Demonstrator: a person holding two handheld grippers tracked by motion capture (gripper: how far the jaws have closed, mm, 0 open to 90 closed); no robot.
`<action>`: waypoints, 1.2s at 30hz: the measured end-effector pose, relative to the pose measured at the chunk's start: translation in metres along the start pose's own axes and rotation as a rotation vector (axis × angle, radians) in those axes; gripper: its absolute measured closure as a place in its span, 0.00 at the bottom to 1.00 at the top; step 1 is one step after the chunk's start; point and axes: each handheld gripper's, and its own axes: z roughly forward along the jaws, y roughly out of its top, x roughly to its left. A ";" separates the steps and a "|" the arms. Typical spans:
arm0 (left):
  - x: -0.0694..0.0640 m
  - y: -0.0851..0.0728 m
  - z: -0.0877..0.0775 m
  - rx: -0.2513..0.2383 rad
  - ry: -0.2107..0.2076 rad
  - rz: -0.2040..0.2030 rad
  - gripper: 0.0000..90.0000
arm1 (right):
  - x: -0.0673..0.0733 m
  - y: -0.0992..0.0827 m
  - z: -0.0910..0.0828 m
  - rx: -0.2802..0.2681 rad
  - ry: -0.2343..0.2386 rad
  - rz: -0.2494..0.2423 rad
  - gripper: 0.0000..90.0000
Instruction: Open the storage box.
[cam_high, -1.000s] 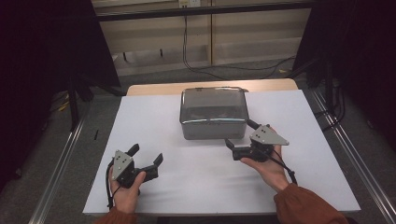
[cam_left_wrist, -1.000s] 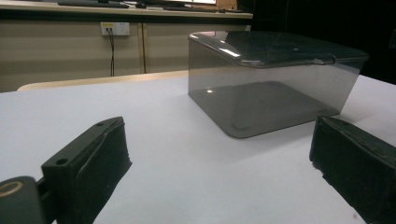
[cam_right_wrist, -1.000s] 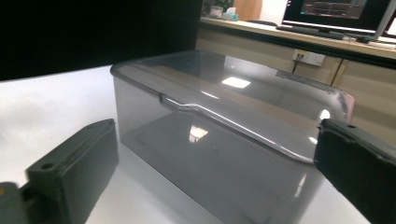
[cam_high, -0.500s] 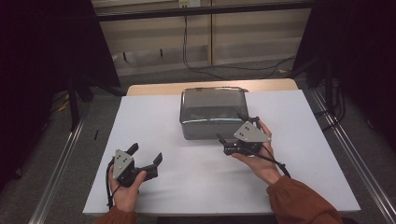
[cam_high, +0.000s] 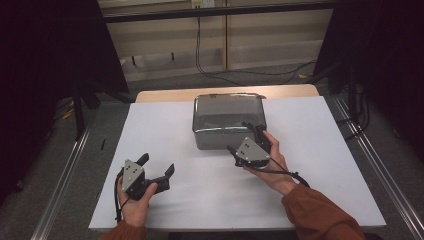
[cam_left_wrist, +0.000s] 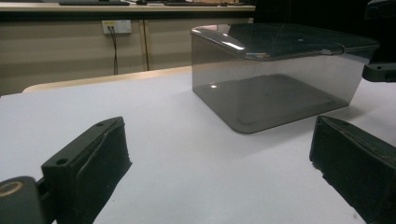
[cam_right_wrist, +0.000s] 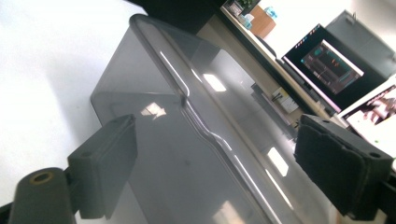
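Observation:
A smoky see-through box (cam_high: 227, 117) with a lid stands at the back middle of the white table (cam_high: 325, 150). My right gripper (cam_high: 240, 137) is tilted on its side at the box's near right corner. In the right gripper view the box (cam_right_wrist: 187, 140) and its lid edge lie between the jaws of my right gripper (cam_right_wrist: 215, 144). Those jaws have just been closing, but the pads stand apart from the walls, so it is open. Near the front left of the table my left gripper (cam_high: 158, 164) rests open and empty, facing the box (cam_left_wrist: 275, 74) from a distance.
A wooden tabletop strip (cam_high: 165, 95) runs behind the white sheet. Metal rails (cam_high: 65, 175) flank the table on the floor, and cables (cam_high: 210, 70) hang at the back wall. White surface lies bare between the two grippers and to the right.
My right hand has moved left and toward the box, rolling the gripper onto its side at the box's corner. The left hand has stayed where it was.

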 end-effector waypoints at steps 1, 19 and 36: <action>0.000 0.000 0.000 -0.001 -0.001 -0.002 0.05 | 0.001 0.001 0.001 0.011 -0.010 -0.043 0.17; 0.001 0.000 0.000 0.005 -0.003 0.000 0.05 | 0.019 0.003 0.012 0.070 -0.117 -0.444 0.44; 0.001 0.000 0.000 0.009 -0.006 -0.001 0.05 | 0.029 0.000 0.020 0.120 -0.130 -0.612 0.71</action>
